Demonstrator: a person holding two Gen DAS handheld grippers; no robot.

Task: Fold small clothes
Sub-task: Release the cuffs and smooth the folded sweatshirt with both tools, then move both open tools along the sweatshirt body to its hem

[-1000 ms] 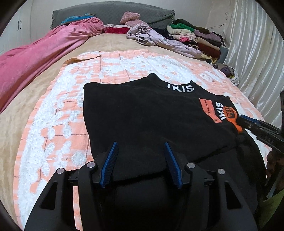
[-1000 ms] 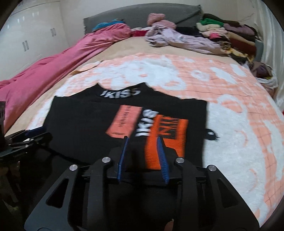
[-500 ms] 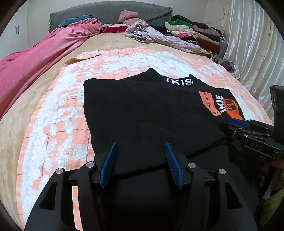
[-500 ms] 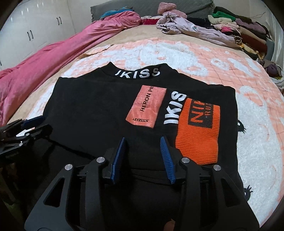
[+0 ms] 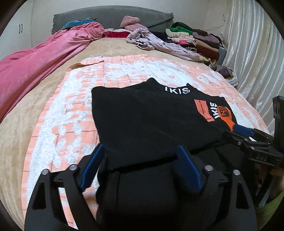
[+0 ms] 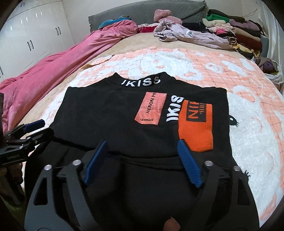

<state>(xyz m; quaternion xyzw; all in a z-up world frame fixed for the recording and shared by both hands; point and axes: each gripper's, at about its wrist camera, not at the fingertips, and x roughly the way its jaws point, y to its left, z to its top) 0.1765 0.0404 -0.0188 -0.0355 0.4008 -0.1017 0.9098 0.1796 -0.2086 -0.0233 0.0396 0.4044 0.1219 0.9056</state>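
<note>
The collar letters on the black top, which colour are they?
White letters, clearest in the right wrist view.

bed (image 6: 124,44) w/ grey headboard (image 6: 147,10) | white wardrobe (image 6: 30,35) left of bed | white satin curtain (image 5: 253,58) right of bed | pink duvet (image 5: 35,65) on bed's left edge

Black top (image 6: 110,113) looked like soft matt knit, bedspread (image 6: 204,71) was fluffy tufted cloth, curtain (image 5: 253,53) shiny satin.
</note>
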